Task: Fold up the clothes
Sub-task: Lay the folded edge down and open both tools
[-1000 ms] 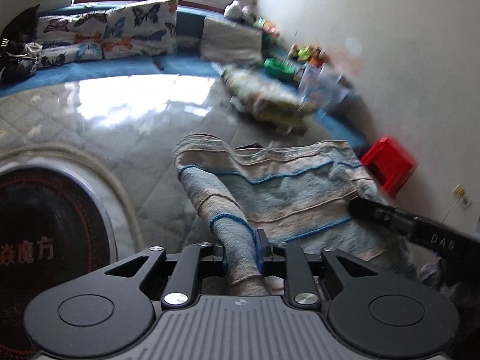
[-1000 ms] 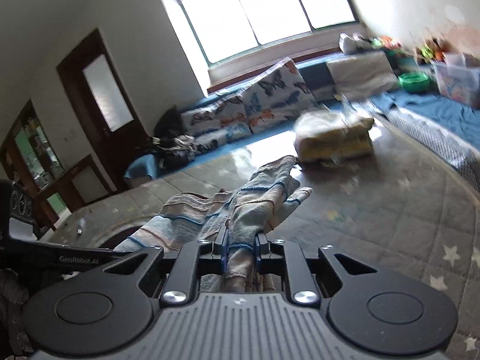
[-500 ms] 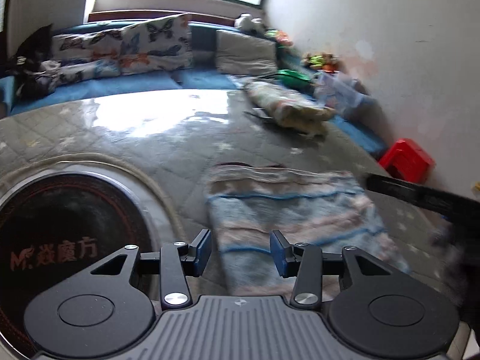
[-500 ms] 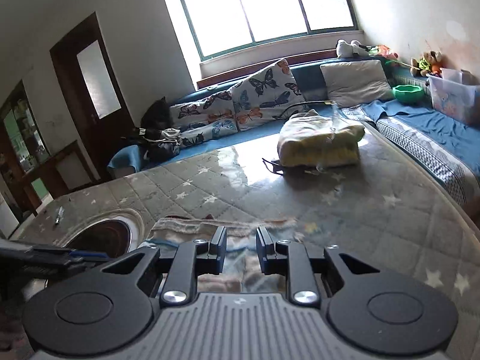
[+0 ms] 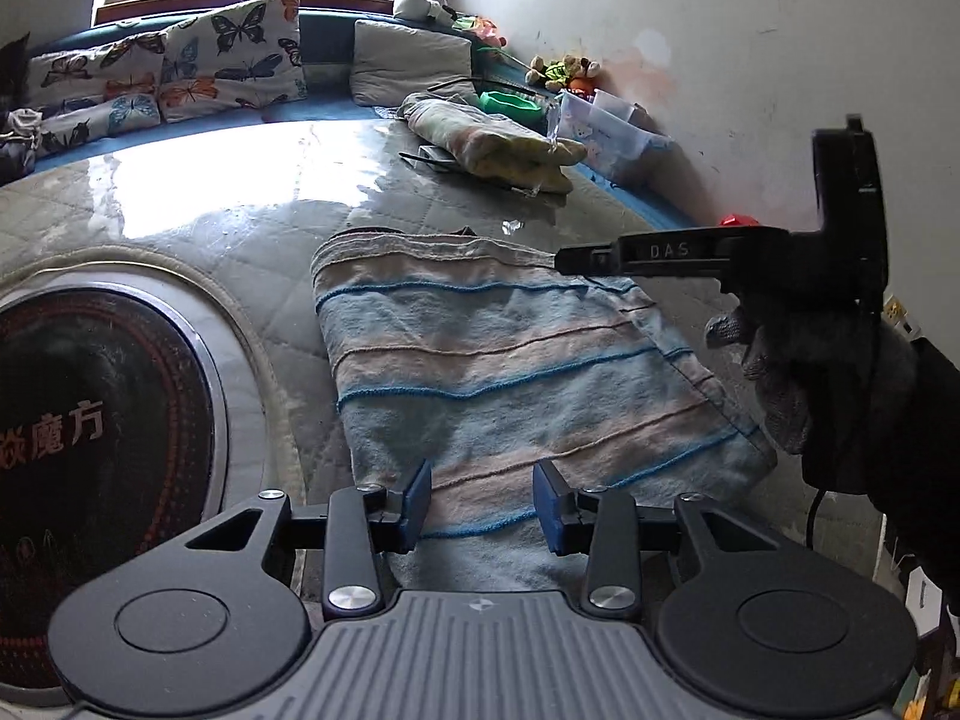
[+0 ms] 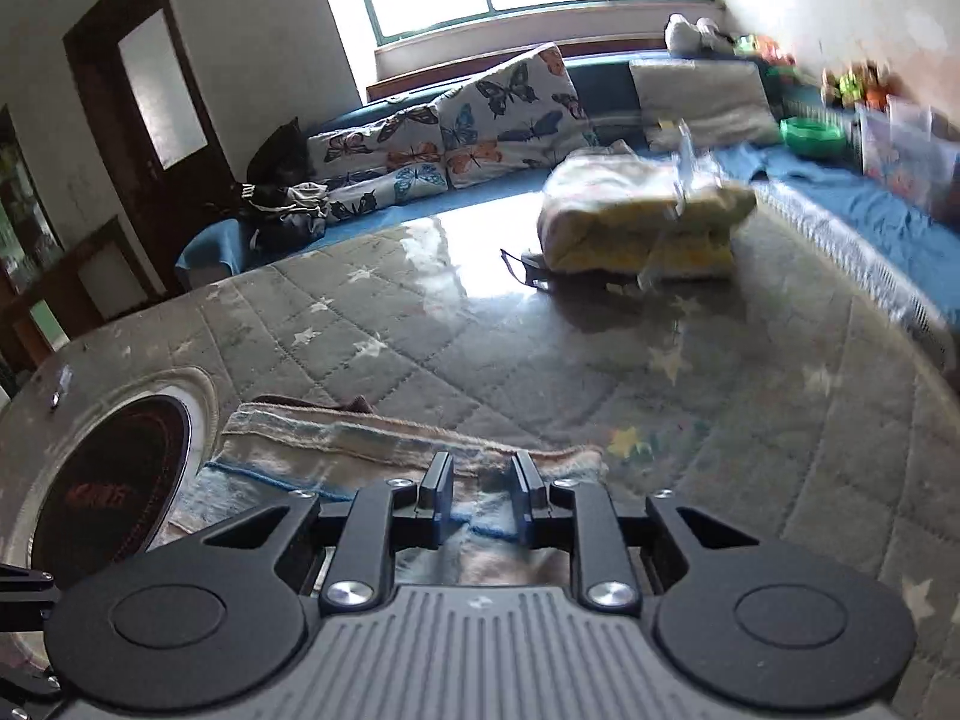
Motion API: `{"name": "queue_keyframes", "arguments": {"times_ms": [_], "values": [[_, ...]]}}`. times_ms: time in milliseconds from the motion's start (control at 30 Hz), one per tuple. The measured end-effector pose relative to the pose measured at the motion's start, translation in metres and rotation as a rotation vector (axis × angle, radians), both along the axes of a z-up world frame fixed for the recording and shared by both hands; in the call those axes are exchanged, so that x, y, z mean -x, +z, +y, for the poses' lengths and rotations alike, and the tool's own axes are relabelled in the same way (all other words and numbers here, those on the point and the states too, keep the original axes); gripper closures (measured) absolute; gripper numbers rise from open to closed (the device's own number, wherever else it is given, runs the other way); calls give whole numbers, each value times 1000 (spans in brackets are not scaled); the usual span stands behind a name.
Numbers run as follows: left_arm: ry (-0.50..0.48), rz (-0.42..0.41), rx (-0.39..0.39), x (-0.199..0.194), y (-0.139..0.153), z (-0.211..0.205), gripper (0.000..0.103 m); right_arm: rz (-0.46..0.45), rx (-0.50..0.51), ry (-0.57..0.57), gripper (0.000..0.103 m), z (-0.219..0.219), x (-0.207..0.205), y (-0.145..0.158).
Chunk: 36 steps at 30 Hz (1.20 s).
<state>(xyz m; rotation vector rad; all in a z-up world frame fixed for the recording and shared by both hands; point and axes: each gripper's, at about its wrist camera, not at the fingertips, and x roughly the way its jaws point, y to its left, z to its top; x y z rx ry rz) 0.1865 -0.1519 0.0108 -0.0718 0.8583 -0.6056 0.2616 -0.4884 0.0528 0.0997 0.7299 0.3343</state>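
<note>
A striped blue-and-beige garment [image 5: 504,360] lies flat and folded on the quilted grey mat [image 5: 252,222]. My left gripper [image 5: 483,501] stands open over its near edge, nothing between the fingers. The right gripper [image 5: 672,252], held by a gloved hand [image 5: 804,372], hovers at the garment's far right corner in the left wrist view. In the right wrist view the right gripper [image 6: 483,495] is open above the garment's [image 6: 336,450] upper edge, apart from the cloth.
A round dark panel with red characters [image 5: 90,420] is set in the mat to the left. A folded yellow bundle [image 6: 642,216] lies farther back. Butterfly cushions [image 5: 180,72], a green bowl [image 5: 510,105] and a plastic box [image 5: 606,132] line the bench by the wall.
Both grippers were shut on the lifted garment a second ago. They let it go, and it now lies flat on the mat. Both have since drawn back with jaws open.
</note>
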Motion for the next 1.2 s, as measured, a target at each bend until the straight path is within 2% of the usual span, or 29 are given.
{"name": "queue_keyframes", "arguments": {"times_ms": [200, 467, 633, 833, 900, 1200], "values": [[6, 8, 18, -1, 0, 4, 63, 1, -10, 101, 82, 35, -4, 10], [6, 18, 36, -1, -3, 8, 63, 52, 20, 59, 82, 55, -30, -7], [12, 16, 33, 1, -1, 8, 61, 31, 40, 74, 81, 55, -23, 0], [25, 3, 20, 10, 1, 11, 59, -8, 23, 97, 80, 47, 19, 16], [23, -3, 15, 14, 1, 12, 59, -10, 21, 94, 75, 41, 39, 17], [15, -34, -27, 30, -1, 12, 60, -45, 12, 58, 74, 18, 122, 7]]}}
